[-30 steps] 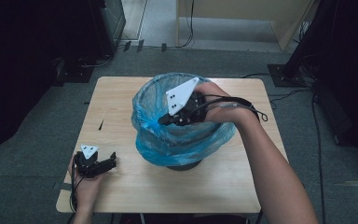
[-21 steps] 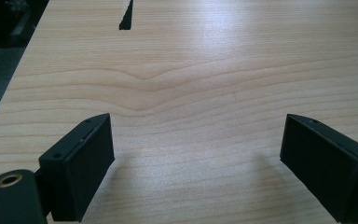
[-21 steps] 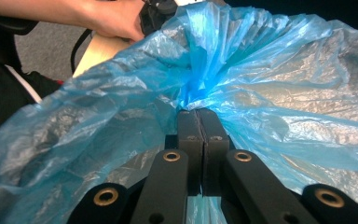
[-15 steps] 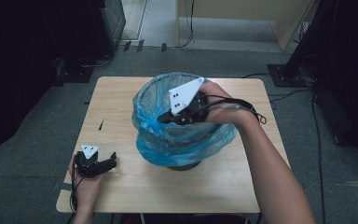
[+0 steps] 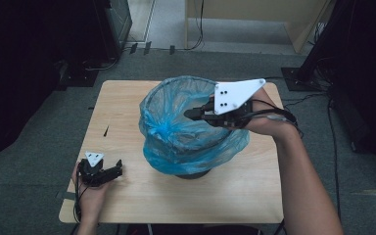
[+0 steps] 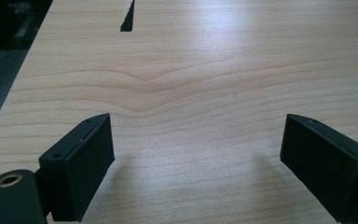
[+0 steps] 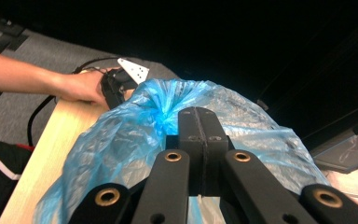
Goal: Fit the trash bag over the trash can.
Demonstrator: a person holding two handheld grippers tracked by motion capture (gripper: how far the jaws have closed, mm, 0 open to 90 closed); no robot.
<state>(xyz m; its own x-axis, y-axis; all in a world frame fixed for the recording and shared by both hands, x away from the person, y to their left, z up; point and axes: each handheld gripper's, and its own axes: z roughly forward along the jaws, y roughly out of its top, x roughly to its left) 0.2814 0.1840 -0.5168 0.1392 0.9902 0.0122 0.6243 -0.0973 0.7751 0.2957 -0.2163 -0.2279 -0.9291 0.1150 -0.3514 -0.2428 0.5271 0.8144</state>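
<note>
Tongs in the person's left hand (image 5: 94, 172) lie low at the lower left of the high view, resting on the pale wooden surface (image 5: 127, 122), jaws spread wide apart with bare wood grain between them in the left gripper view (image 6: 196, 163). Just beyond, a small dark wedge-shaped mark (image 6: 127, 17) sits on the wood. At mid-frame stands the round bin lined with a crinkled blue plastic bag (image 5: 176, 137), its edge draped outward over the rim. The right tongs (image 5: 192, 114) reach in over the bin's open mouth from the right, jaws pressed together with nothing visible between them (image 7: 200, 122). Grey floor (image 5: 39, 147) and dark equipment surround the surface farther up.
</note>
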